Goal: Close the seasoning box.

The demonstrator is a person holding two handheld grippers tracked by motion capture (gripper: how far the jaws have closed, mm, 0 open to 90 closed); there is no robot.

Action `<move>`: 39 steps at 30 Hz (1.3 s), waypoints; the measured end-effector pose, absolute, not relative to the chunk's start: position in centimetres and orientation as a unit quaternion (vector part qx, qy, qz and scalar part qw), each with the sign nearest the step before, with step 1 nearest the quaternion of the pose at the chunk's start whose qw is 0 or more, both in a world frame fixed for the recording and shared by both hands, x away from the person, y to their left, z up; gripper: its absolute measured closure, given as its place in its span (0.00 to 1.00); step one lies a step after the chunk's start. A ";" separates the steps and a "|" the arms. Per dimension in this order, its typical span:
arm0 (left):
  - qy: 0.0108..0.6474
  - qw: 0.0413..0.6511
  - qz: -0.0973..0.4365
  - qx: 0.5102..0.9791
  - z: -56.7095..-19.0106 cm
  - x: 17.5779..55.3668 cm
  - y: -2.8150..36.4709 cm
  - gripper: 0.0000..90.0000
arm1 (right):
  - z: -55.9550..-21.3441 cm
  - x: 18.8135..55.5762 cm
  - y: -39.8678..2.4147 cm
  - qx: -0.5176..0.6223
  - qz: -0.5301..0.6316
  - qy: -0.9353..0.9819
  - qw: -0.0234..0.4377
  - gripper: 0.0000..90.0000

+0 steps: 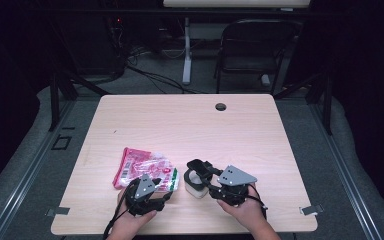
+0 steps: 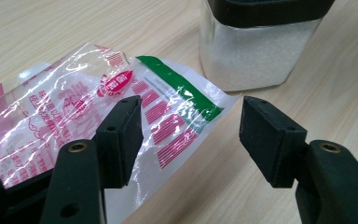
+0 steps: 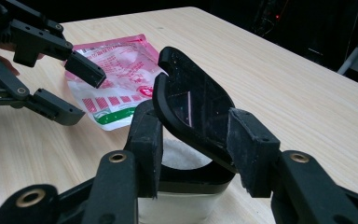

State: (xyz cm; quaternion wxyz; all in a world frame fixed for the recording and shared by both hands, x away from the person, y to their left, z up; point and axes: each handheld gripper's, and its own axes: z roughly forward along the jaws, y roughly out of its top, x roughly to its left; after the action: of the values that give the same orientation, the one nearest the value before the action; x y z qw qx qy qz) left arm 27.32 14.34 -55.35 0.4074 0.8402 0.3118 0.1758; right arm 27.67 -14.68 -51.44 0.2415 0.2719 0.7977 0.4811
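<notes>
at the near edge of the table (image 1: 190,125) two hands come in from below, each holding a gripper. the left gripper (image 2: 191,135) sits low over the near corner of a plastic bag (image 2: 98,112); its jaws stand wide apart with nothing pinched, one jaw resting over the crinkled clear film, the other over bare wood just past the bag's green-striped edge. in the high view the left gripper (image 1: 166,192) hovers at the bag's (image 1: 142,169) near right end.

just to the right, the right gripper (image 3: 193,149) reaches over a jar (image 3: 182,205) of white grains. its jaws are fairly wide and stand on either side of the jar's black flip lid (image 3: 191,105), which is tilted up and open, hinged at the black rim. whether the pads actually press on the lid, i cannot tell; they sit right beside its lower edges. in the high view the right gripper (image 1: 200,172) points left over the jar (image 1: 196,185), and the jar stands just beside the bag, near the table's front edge.

beyond them the bag lies flat, pink and red print on clear film, stretching away to the left. the rest of the table top runs bare to a small round hole (image 1: 221,106) near the far edge. past the table, a dark chair (image 1: 252,50) stands on the floor.
</notes>
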 end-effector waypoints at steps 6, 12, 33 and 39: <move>0.315 0.409 0.176 0.838 -55.3 27.4 14.5 0.44 | -51.5 27.7 -14.6 0.272 0.483 0.797 0.240 0.61; 0.314 0.406 0.175 0.840 -55.4 27.4 14.5 0.44 | -51.6 27.6 -14.6 0.270 0.483 0.798 0.238 0.60; 0.319 0.407 0.179 0.837 -55.3 27.6 14.7 0.44 | -51.9 27.5 -14.3 0.265 0.481 0.804 0.230 0.52; 0.323 0.408 0.180 0.834 -55.3 27.7 15.0 0.44 | -52.0 27.5 -14.1 0.261 0.481 0.807 0.222 0.50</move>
State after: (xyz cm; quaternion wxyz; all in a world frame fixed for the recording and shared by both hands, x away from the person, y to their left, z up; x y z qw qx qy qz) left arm 27.70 15.00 -55.26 0.4082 0.8345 0.3234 0.1800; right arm 27.54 -14.12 -51.96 0.2224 0.2612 0.8071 0.4805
